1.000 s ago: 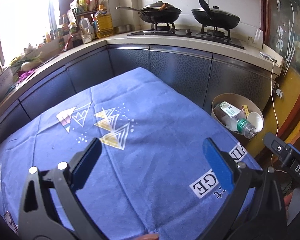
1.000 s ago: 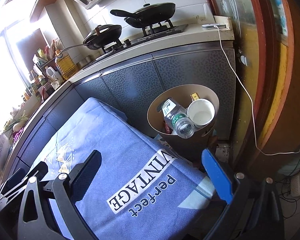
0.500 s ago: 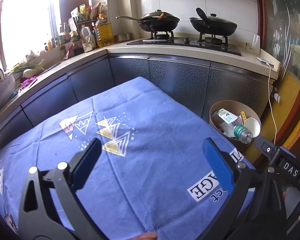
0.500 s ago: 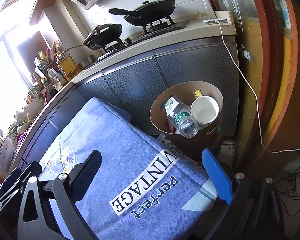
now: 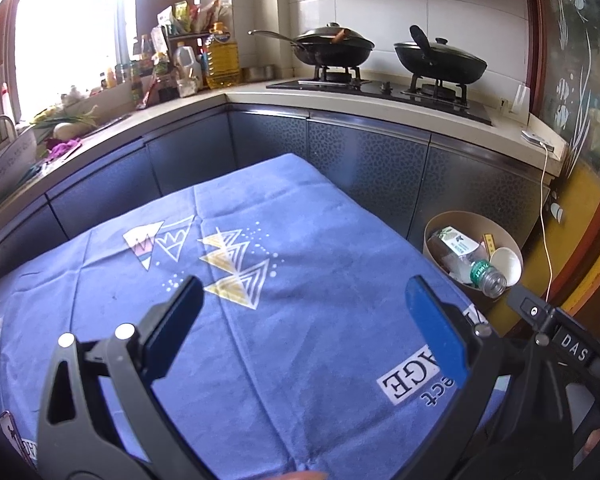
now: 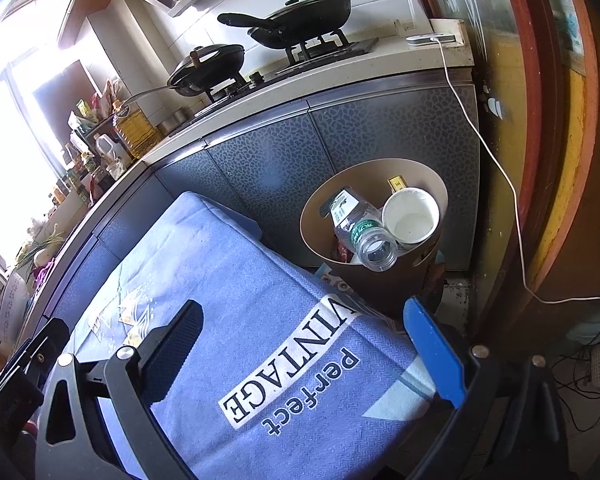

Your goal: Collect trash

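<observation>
Right view only: bin (image 6: pixel 416 276) base, white cable (image 6: pixel 496 156) reaching floor

The blue tablecloth (image 6: pixel 260 280) reads "VINTAGE perfect" at lower centre (white panel, upside down). The other gripper's black body (image 5: pixel 572 344), at the left view's lower right, shows "DAS".

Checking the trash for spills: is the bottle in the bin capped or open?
Open: the plastic bottle lies tilted in the bin, its bare mouth showing, no cap.

Plastic bottle (image 6: pixel 360 232) and paper cup (image 6: pixel 411 216) lie in brown bin (image 6: pixel 380 280).
</observation>
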A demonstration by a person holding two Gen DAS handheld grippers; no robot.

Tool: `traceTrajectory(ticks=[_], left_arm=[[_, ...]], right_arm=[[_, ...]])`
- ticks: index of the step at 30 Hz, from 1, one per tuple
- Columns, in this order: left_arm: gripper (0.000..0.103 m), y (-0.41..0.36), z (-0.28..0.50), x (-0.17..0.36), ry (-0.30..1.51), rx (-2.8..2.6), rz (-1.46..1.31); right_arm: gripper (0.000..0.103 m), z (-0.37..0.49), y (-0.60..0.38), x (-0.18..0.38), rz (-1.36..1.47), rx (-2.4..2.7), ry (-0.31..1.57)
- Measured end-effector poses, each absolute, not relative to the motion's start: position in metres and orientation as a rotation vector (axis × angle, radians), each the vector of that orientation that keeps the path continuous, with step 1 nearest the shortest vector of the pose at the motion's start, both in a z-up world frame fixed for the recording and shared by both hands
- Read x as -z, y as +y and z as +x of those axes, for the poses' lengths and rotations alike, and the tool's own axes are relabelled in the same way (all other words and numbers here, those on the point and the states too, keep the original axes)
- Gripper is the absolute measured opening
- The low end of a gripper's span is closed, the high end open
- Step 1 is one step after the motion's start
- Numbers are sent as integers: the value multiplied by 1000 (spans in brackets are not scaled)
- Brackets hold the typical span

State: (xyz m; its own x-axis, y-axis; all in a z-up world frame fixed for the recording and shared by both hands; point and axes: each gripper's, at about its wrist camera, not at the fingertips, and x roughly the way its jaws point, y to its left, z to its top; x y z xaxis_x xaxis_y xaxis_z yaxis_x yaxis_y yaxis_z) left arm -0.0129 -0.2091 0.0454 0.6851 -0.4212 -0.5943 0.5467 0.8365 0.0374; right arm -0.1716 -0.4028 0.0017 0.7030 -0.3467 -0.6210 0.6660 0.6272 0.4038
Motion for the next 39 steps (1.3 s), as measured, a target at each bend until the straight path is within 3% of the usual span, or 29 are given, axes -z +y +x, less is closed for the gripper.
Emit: traceTrajectory(ticks=[39], left_arm=[[97,-206,-14,-42,637,571,222]], right_arm=[[98,-172,-408,0,682,596,540]])
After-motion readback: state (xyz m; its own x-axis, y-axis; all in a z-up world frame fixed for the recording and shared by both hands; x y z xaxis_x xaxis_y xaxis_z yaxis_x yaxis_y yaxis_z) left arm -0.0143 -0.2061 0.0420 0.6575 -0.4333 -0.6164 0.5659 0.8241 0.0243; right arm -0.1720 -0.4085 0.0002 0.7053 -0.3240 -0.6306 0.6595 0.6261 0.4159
